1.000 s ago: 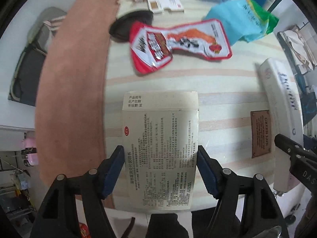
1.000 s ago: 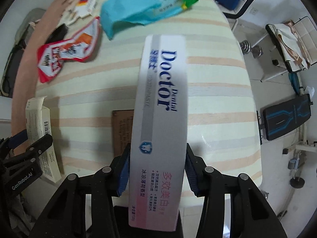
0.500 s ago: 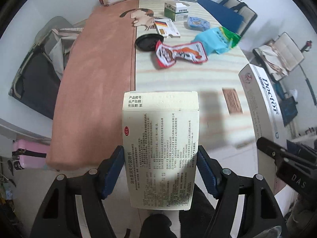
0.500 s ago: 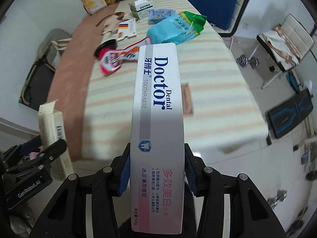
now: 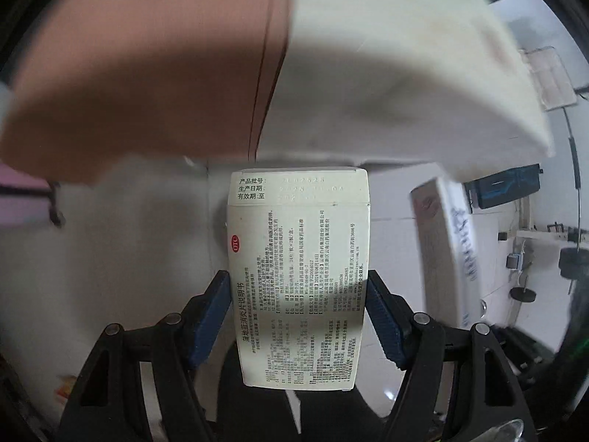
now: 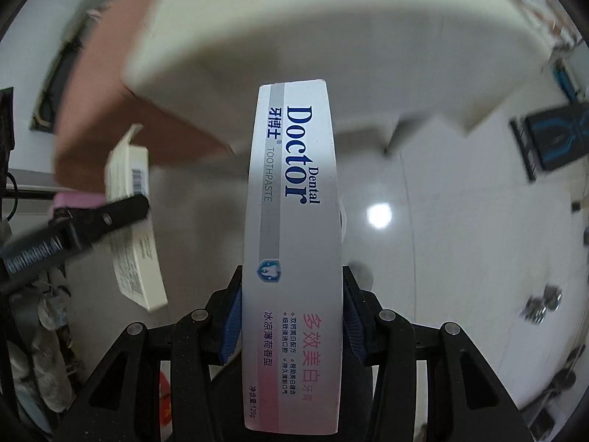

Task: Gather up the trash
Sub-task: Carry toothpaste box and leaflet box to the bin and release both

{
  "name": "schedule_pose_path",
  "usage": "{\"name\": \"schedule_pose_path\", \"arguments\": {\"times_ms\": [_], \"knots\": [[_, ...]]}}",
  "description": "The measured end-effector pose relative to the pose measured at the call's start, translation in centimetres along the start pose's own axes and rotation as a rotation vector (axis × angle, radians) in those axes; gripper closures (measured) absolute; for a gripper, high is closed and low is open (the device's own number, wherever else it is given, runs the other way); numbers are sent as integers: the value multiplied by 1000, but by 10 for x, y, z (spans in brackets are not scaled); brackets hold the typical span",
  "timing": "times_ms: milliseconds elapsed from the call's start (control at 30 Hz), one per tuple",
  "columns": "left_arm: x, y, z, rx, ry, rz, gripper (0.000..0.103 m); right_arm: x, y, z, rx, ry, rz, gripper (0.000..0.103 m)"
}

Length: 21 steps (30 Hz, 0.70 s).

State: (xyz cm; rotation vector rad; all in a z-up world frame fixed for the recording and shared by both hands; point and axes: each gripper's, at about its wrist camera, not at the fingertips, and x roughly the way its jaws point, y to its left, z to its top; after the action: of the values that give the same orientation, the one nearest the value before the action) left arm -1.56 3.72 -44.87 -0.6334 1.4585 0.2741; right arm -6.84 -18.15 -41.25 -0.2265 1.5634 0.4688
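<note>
The left gripper (image 5: 296, 316) is clamped on the medicine box (image 5: 298, 276); both blue pads (image 5: 206, 316) press its side faces, and the box projects forward along the fingers. The right gripper (image 6: 291, 316) is likewise closed on the toothpaste box (image 6: 292, 243), long axis in line with the fingers and far end pointing away from the camera. Both boxes are held below and outside the table edge (image 6: 331, 48), over the tiled floor (image 6: 460, 239). Seen from the right wrist, the medicine box (image 6: 134, 217) hangs left of the toothpaste box, apart from it. No trash container is visible in either view; its direction from the table edge cannot be determined. Judgement: both items are in transit to disposal, and neither hand is evidently nearer.
</note>
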Motion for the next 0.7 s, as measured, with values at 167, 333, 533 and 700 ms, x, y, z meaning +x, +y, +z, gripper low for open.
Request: {"name": "schedule_pose_path", "arguments": {"times_ms": [167,333,533,700], "knots": [[127,32,6,-46,124,-35,33,133,-33,-5,31,133,38,54],[229,56,7,-36,197,11,10,250,-53,3,30,251,76,53],[281,84,-3,-64,193,96,4,349,-67,15,29,351,42,14],[266,90,-12,-45,138,200,4,348,-69,17,27,295,-55,0]]}}
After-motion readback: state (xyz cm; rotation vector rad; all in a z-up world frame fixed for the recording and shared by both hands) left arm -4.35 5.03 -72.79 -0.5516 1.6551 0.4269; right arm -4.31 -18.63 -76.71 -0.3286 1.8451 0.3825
